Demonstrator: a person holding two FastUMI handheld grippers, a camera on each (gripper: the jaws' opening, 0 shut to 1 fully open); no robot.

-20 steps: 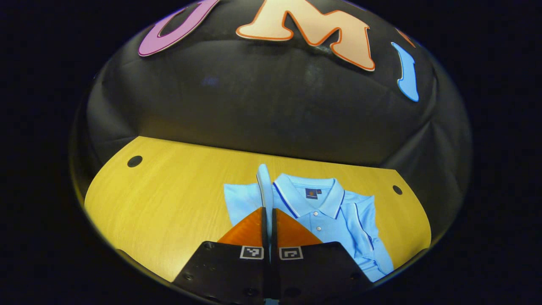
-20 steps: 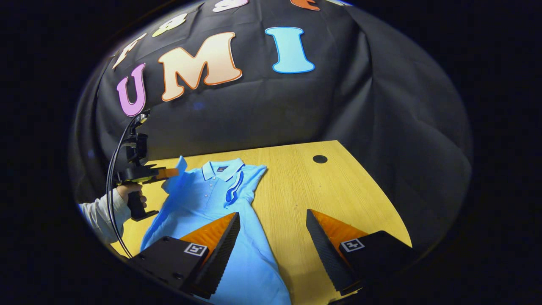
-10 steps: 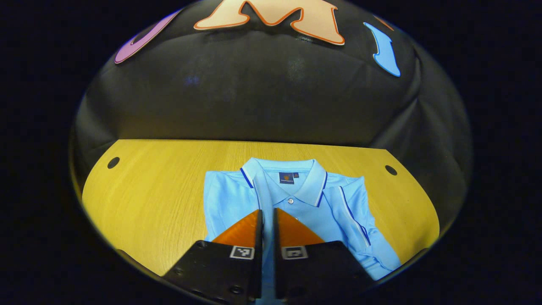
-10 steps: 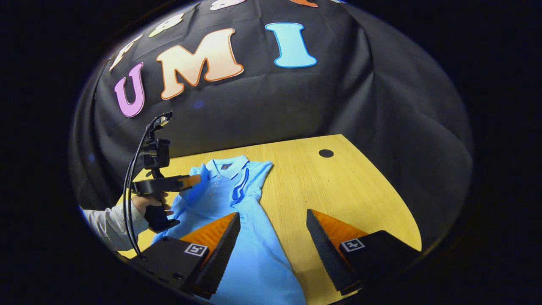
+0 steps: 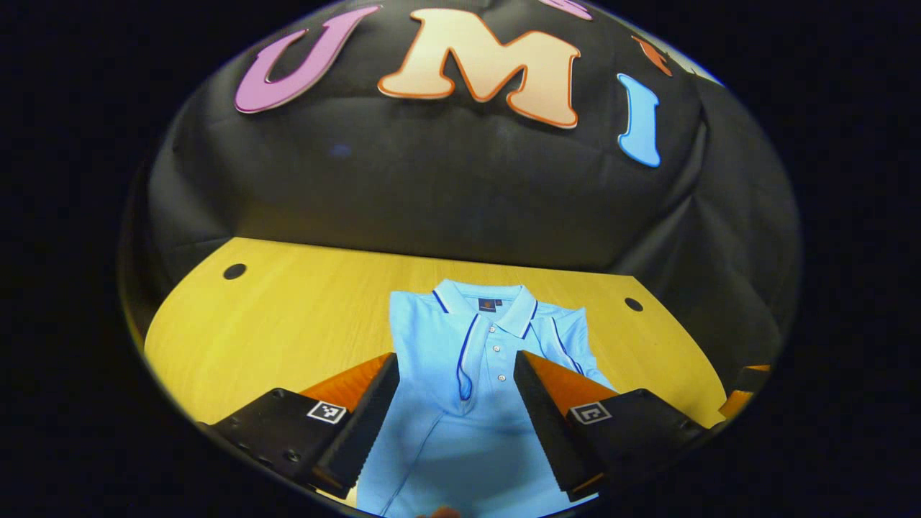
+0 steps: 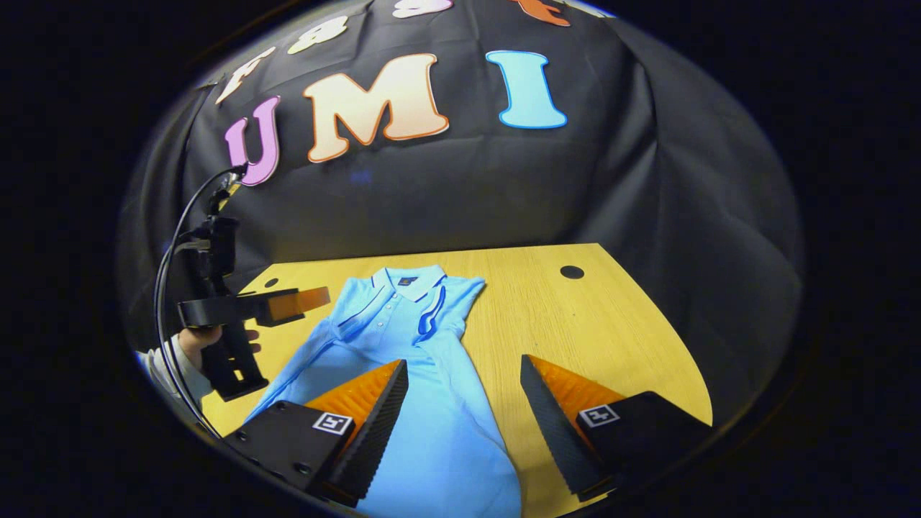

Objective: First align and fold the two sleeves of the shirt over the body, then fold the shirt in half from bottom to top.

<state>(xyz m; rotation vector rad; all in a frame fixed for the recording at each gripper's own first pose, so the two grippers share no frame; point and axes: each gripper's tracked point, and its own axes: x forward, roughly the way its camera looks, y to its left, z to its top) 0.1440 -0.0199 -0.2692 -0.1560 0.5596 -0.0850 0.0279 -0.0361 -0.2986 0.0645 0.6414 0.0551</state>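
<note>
- The shirt (image 5: 460,403) lay flat on the table (image 5: 288,324), collar at the far end toward the booth wall and hem at the near end, passing under both grippers.
- Nearest in the left gripper view, the left gripper (image 5: 455,403) hung over the middle of the shirt with its jaws wide apart and nothing between them; bare cloth showed in the gap.
- In the right gripper view, the right gripper (image 6: 464,406) was likewise spread and empty, one finger over the shirt's near edge and the other over bare table.
- Farther off in that view, a hand (image 6: 198,338) held the left gripper above the shirt's left side.
- Both sleeves appeared folded in over the body, each marked by a dark stripe (image 5: 464,356) beside the button row, so the bottom-to-top fold looked like the step left.
- The shirt looked like a light, soft knit: I judged it would sag and drape from wherever it was pinched, and the folded sleeves could slip out if it were lifted unevenly.
- The best holds seemed to be the two corners of the hem, one per gripper, pinching every layer near the side edge.
- Farthest, the collar (image 5: 486,302) looked stiffer and would make a good line to carry the hem to.
</note>
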